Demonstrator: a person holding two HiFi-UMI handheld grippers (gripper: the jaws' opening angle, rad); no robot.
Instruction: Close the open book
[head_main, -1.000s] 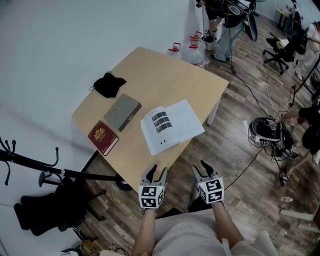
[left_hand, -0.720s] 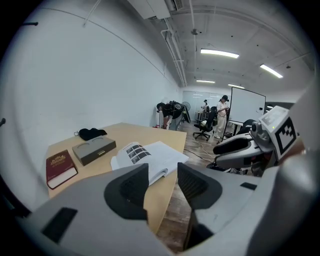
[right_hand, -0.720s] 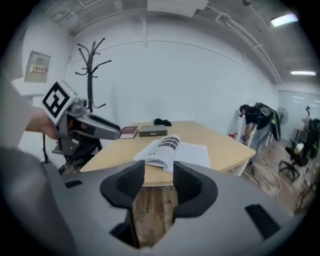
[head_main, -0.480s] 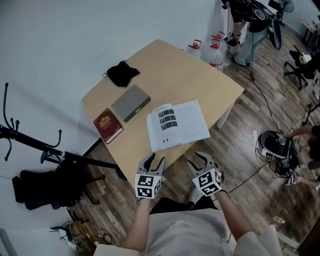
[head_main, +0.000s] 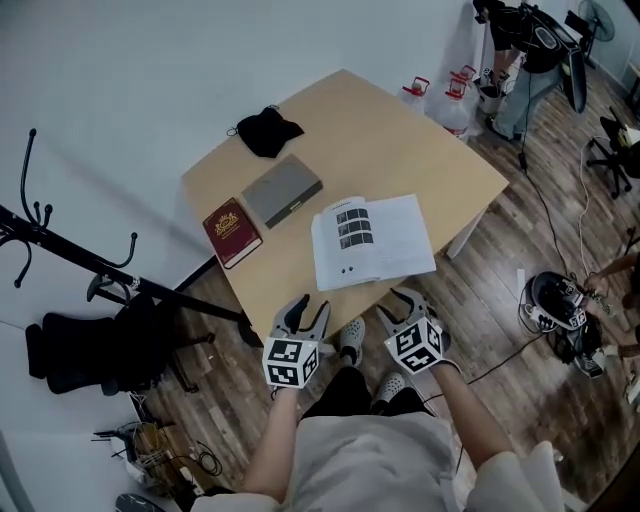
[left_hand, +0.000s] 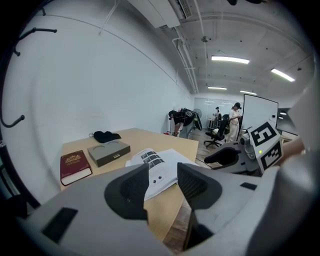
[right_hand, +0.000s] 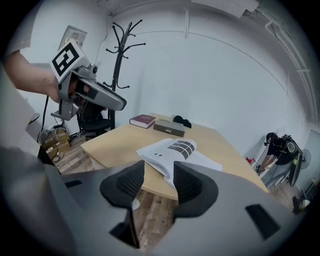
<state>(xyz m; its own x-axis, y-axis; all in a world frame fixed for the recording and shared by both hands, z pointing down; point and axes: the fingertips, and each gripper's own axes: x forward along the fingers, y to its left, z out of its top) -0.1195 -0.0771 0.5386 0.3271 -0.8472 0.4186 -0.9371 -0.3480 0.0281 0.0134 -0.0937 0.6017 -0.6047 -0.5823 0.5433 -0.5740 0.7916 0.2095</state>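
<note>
Wooden tabletop w/ a white wall behind and plank floor below, that's the stage. Open book lies flat by the table's near edge, pages up, dark pic blocks on its left page, right page mostly blank. Red book, grey box and black cloth sit further back on the left, well apart from it, so no obstacle.

Left gripper hovers over the floor just short of the table edge, jaws parted, nothing between them. Right gripper, same story: off the table, aimed at the book's near edge, jaws have just been opening a touch, and they're empty.

So the step looks like the approach, no contact yet. To do it well, I'd say: come in low at one outer page edge, slip a jaw under that whole half incl. the cover, not just a few loose leaves. Lift it and swing it over the spine. Other gripper should prob. press the opposite half down, since the book could slide off that close edge. Which half is thicker I can't tell.
</note>
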